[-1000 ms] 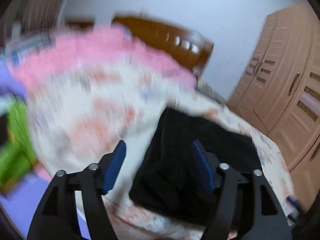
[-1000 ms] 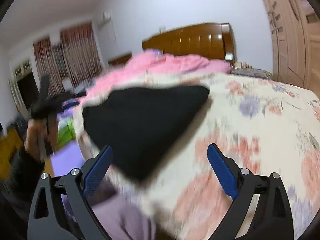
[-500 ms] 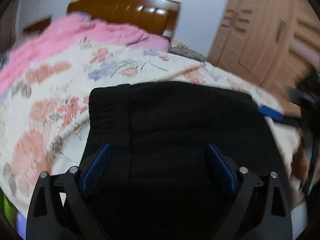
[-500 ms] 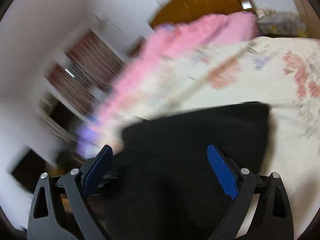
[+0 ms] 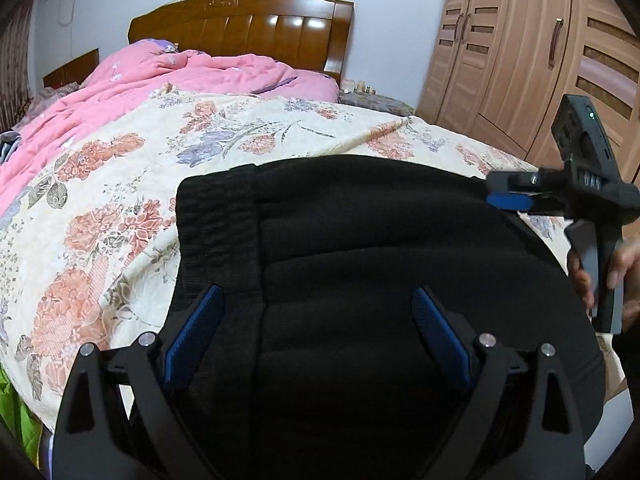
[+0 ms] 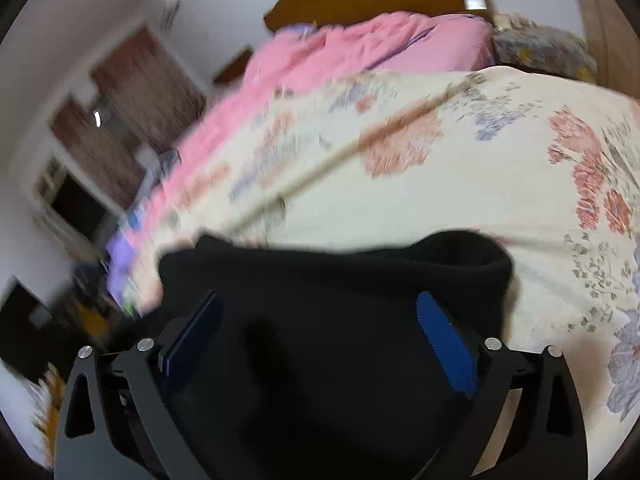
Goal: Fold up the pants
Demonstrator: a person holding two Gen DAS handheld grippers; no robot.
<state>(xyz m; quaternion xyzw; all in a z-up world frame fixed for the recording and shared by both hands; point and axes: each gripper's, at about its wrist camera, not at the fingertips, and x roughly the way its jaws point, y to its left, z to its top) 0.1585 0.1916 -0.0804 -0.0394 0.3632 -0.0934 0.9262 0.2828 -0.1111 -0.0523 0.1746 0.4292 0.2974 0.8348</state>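
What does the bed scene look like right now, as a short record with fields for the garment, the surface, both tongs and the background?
garment: folded black knit pants, lying flat
surface: cream floral bedspread
left tongs: open, over the pants, gripping nothing
right tongs: open, over the pants' right edge
background: crumpled pink quilt, brown wooden headboard, brown wooden wardrobe

A floral bedspread [image 5: 248, 140] covers the bed, a pink quilt [image 5: 180, 76] bunched near the wooden headboard [image 5: 256, 28]; a wardrobe [image 5: 520, 48] stands beside.
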